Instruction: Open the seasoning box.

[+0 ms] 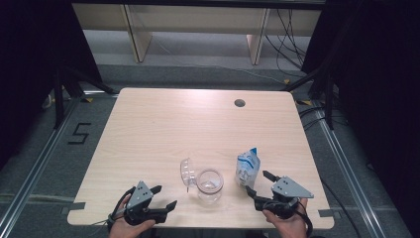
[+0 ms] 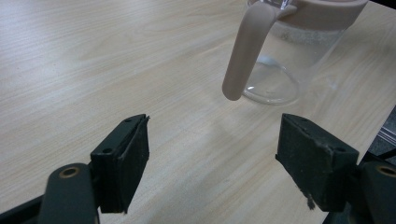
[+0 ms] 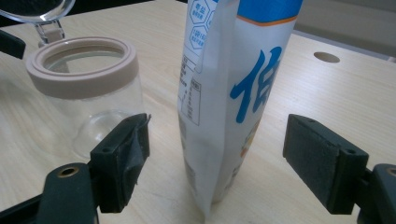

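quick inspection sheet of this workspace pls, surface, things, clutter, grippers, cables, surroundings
surface: pale wood table, round hole near the far edge
job's things: clear jar with beige rim, lid hinged open; white-and-blue pouch standing upright beside it
clutter: nothing seen
grippers: left hand-held gripper open, short of the jar; right hand-held gripper open, pouch between its jaws, pads not touching
cables: black cables on the floor beyond the table
surroundings: grey floor, black curtains, wooden frame at the back
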The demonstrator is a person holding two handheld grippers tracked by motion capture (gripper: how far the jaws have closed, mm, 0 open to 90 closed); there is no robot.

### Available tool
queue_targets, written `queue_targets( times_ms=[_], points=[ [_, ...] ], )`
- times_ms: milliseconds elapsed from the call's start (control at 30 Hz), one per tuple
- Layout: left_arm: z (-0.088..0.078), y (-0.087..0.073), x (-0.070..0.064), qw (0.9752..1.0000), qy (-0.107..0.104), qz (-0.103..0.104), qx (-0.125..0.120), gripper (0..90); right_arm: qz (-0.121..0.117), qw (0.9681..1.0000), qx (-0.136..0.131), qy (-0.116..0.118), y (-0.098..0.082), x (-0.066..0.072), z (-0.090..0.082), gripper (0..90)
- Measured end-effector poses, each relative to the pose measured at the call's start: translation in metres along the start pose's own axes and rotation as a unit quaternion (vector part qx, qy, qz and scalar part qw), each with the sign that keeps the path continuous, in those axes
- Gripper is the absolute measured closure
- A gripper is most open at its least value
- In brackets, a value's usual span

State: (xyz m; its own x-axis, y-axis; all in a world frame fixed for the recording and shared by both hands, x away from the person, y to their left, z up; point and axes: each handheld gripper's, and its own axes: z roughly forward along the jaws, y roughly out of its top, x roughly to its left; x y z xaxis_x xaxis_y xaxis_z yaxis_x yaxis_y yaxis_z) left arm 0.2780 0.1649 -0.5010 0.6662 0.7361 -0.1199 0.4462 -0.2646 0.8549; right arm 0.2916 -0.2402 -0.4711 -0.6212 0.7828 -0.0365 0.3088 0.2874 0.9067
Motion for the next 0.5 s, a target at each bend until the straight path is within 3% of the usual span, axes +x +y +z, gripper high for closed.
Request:
queue_targets(
  times_ms=[33, 100, 133, 200, 233, 267, 400, 433, 500],
  points=[
    [0.000, 0.000, 0.000, 1.0000, 0.000, -0.002, 0.000, 24.8, -0.012, 0.9999, -0.005, -0.001, 0.000, -0.001, 0.003, 23.5],
    [0.000, 0.000, 0.000, 1.0000, -0.001, -0.002, 0.000, 24.8, -0.001, 1.0000, 0.003, 0.001, 0.000, -0.001, 0.004, 23.9],
    [0.000, 0.000, 0.000, 1.0000, -0.001, -0.002, 0.001, 24.8, -0.017, 0.9999, -0.004, 0.001, 0.000, -0.003, 0.007, 23.8],
    [0.000, 0.000, 0.000, 0.9999, -0.002, -0.010, -0.001, 24.8, -0.013, 0.9999, -0.002, -0.002, 0.000, -0.004, 0.008, 23.3],
    [0.000, 0.000, 0.000, 1.0000, -0.002, -0.008, 0.000, 24.8, -0.026, 0.9996, -0.011, -0.005, 0.001, -0.005, 0.010, 23.3],
    [0.000, 0.000, 0.000, 1.0000, 0.002, -0.008, -0.001, 24.8, -0.012, 0.9999, -0.002, 0.000, 0.001, -0.003, 0.010, 23.3],
    [0.000, 0.000, 0.000, 1.0000, 0.004, -0.003, 0.001, 24.8, -0.019, 0.9998, -0.009, -0.003, 0.002, -0.004, 0.012, 22.9],
    [0.000, 0.000, 0.000, 1.0000, 0.004, -0.004, 0.000, 24.7, -0.031, 0.9993, -0.020, -0.008, 0.002, -0.005, 0.014, 22.7],
    [0.000, 0.000, 0.000, 1.0000, 0.004, -0.004, 0.000, 24.7, -0.018, 0.9998, -0.009, -0.002, 0.002, -0.003, 0.014, 22.5]
  ],
)
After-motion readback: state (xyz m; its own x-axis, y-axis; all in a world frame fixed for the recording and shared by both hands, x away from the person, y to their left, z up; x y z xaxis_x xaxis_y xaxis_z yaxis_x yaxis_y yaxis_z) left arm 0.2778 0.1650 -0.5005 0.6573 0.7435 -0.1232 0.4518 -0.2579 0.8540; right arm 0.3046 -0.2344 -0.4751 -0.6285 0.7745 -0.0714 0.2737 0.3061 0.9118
